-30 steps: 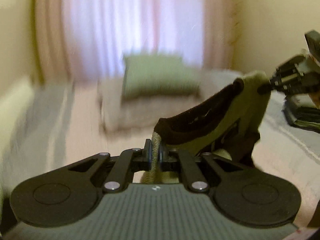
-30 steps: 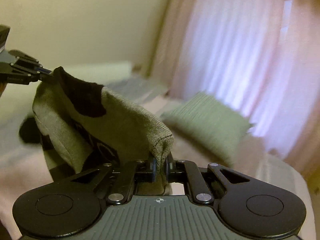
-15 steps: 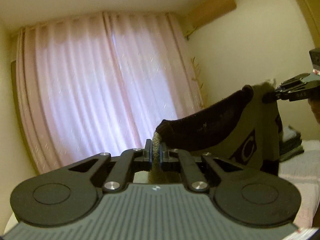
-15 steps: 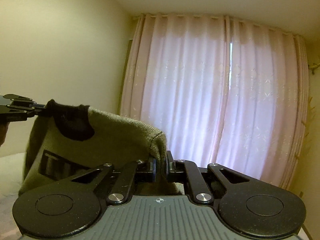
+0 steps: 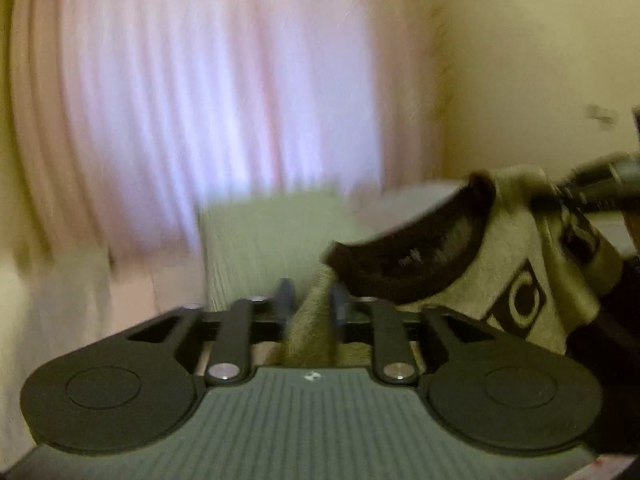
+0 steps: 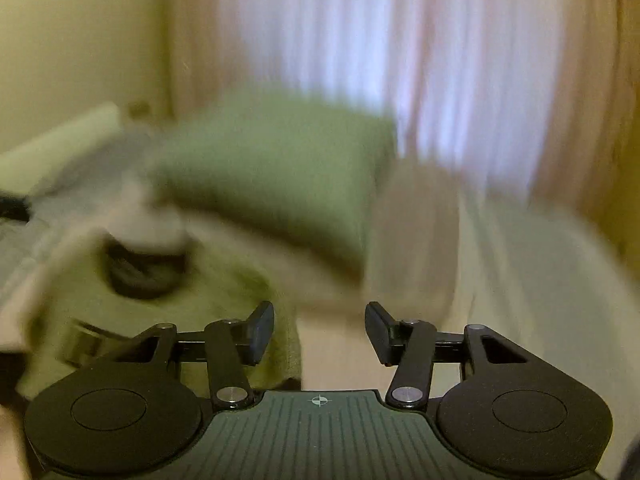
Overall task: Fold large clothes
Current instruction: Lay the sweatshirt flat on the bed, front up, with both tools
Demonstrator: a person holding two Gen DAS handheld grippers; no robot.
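Observation:
An olive sweater (image 5: 500, 280) with a dark collar and black lettering hangs in the air, blurred by motion. A bunched edge of it fills the narrow gap between the fingers of my left gripper (image 5: 312, 304). At the far right of the left wrist view, my right gripper (image 5: 592, 188) is a dark blur against the sweater's other shoulder. In the right wrist view, my right gripper (image 6: 319, 332) stands open with nothing between its fingers. There the sweater (image 6: 132, 308) sags just left of the left fingertip (image 6: 260, 328).
A green pillow (image 6: 272, 176) lies on the pale bed (image 6: 520, 280) ahead, under pink curtains (image 5: 200, 100). Cream walls close in on both sides. A dark patch at the right edge of the left wrist view is too blurred to name.
My right gripper has opened and let go of the sweater's shoulder, which now droops to its left. Both cameras have swung down from the curtains toward the bed. My left fingers stand slightly wider.

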